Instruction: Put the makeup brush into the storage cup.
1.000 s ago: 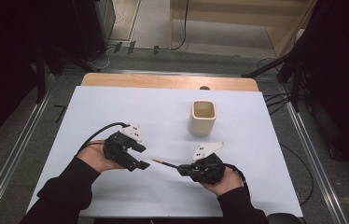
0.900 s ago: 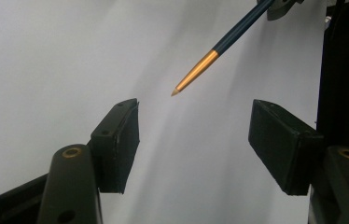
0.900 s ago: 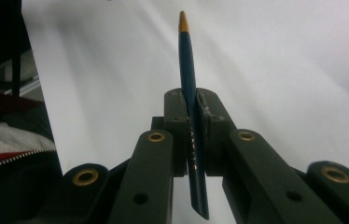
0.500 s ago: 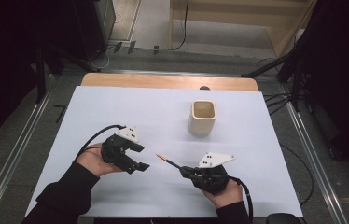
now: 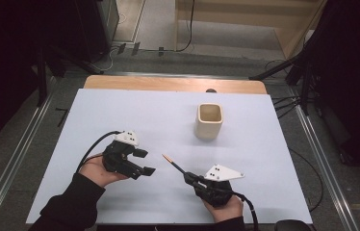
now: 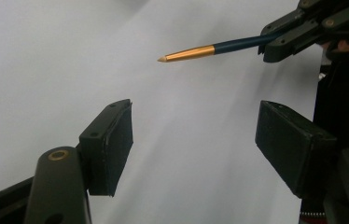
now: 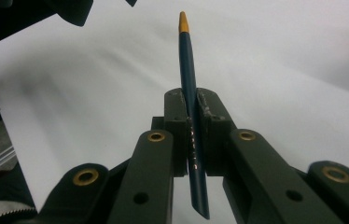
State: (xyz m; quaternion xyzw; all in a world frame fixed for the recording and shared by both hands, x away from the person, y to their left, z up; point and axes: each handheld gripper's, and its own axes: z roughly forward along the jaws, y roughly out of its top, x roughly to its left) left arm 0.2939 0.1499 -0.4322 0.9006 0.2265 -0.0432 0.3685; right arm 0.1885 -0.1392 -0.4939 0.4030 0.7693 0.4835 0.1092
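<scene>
Pen (image 7: 189,88) sits clamped between the closed jaws of our right gripper (image 5: 193,179), gold tip clear above the white table (image 5: 120,110), so it can be carried; our left gripper (image 5: 142,162) stands wide and empty nearby; the beige cup (image 5: 209,121), well apart, looks a likely receptacle.

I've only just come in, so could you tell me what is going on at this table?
A person works at a white table with a gripper in each hand. The right gripper is shut on a dark blue pen with a gold tip, held above the table and pointing toward the left gripper, whose jaws are open and empty. A cream cup stands upright farther back, apart from both.
</scene>
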